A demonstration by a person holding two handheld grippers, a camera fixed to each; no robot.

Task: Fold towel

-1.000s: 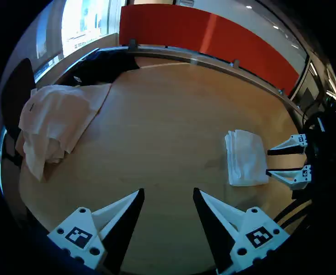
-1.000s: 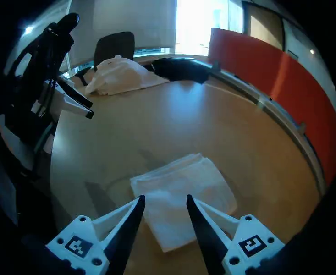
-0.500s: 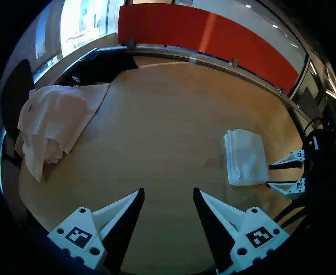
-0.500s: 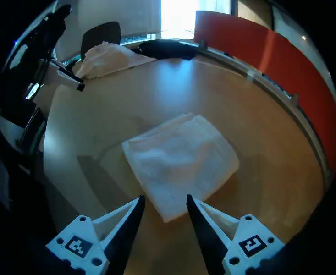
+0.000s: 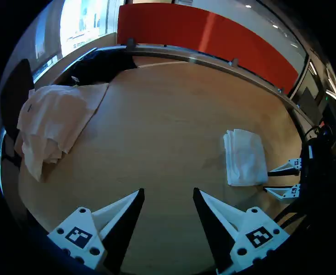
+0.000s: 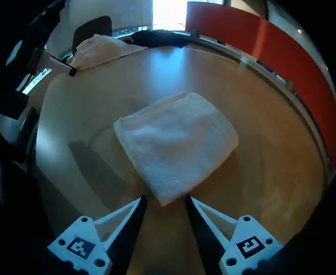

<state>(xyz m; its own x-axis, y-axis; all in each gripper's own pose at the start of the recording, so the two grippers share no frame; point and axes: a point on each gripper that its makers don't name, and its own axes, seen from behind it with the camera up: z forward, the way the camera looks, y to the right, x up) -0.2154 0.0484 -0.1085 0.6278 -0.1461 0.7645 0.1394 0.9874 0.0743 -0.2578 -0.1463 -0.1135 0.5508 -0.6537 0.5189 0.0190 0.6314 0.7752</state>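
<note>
Starting at the left edge of the table (image 5: 168,110) in the left gripper view, we see a dark chair (image 5: 14,91) and a heap of pale cloth (image 5: 53,121) draped over that edge. A dark bundle (image 5: 101,66) lies at the far left corner, and a red panel (image 5: 204,34) runs behind the far edge. At the near edge the left gripper (image 5: 168,190) has its fingers spread wide, with nothing between them and only bare wood ahead. Farther right, close to the right edge, the folded towel (image 5: 245,156) lies flat as a neat white rectangle, well apart from the heap. Just beside its near right corner we see the right gripper (image 5: 267,181), its two fingers apart and pointing toward the towel. In the right gripper view the heap (image 6: 99,46) and the bundle (image 6: 158,37) sit at the far end. The folded towel (image 6: 177,140) lies in the middle of the table, and the panel (image 6: 259,41) stands to the right. The right gripper (image 6: 164,198) keeps a moderate gap. The towel's nearest corner points into that gap, just ahead of the tips, and neither finger presses on it.
</note>
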